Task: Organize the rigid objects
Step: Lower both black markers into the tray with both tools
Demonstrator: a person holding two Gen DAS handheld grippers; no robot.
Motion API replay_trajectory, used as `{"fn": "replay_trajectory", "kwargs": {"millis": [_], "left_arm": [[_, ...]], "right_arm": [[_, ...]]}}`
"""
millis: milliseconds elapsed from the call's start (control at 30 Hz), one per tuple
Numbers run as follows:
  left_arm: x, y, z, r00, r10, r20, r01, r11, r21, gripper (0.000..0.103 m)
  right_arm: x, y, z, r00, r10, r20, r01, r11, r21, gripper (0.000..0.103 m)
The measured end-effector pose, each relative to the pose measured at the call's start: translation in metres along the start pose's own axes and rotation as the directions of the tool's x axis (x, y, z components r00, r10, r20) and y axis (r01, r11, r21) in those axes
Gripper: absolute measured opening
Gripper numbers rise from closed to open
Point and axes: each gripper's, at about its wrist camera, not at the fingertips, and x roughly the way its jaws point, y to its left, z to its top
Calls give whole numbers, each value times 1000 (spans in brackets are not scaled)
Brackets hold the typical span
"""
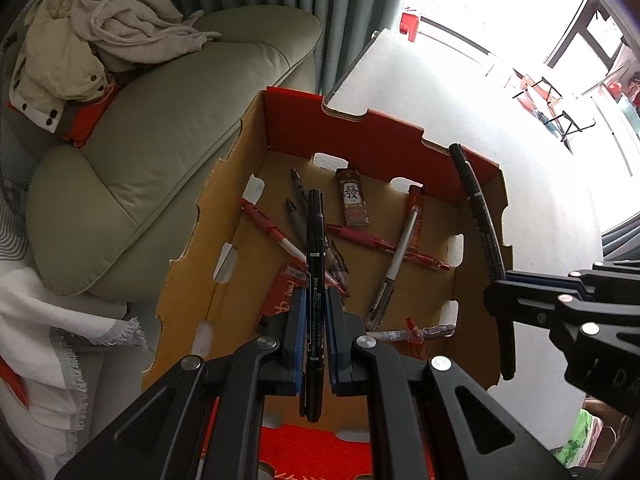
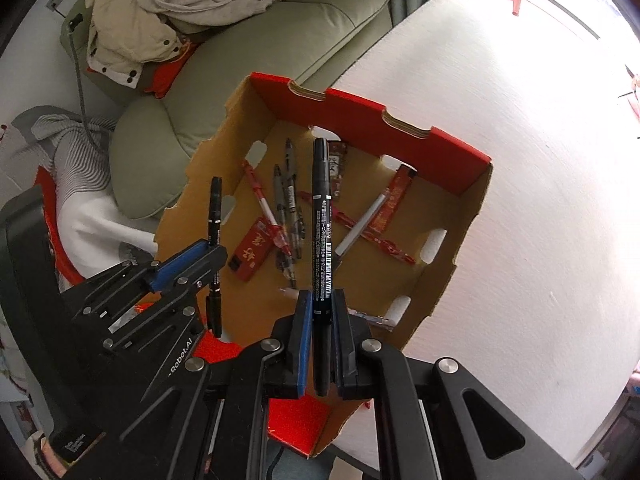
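Note:
My left gripper (image 1: 316, 300) is shut on a black marker (image 1: 314, 248) that points forward over an open cardboard box (image 1: 384, 148) with a red outside. My right gripper (image 2: 322, 300) is shut on a second black marker (image 2: 322, 216) above the same box (image 2: 404, 136). In the left wrist view the right gripper (image 1: 500, 280) stands at the box's right wall with its marker (image 1: 480, 208) upright. In the right wrist view the left gripper (image 2: 208, 252) holds its marker (image 2: 215, 216) over the box's left wall. Several pens (image 1: 372, 238) and a red packet (image 2: 252, 254) lie on the box floor.
The box sits on a round white table (image 2: 520, 200). A green-grey sofa (image 1: 160, 132) with a heap of beige clothes (image 1: 100, 28) is to the left. A bright window (image 1: 500, 8) is beyond the table. White and striped cloth (image 2: 76, 148) lies at the left.

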Motion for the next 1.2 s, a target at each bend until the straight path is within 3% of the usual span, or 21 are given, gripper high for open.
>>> {"fn": "replay_trajectory", "kwargs": {"millis": [667,967,1200], "left_arm": [[17,-5,4,999,19,-37,-19,1000,8,9],[-1,0,10,1000,-2,27,2,1000,4,9],[-23,15,12,995,-60,85,63,997,-38,10]], "right_arm": [[11,-12,0,1000,-20,-24,20,999,31,10],[10,-14,0,1000,-17,-12,17,999,42,10],[5,-15,-1,1000,-7,3,7,999,50,10]]}}
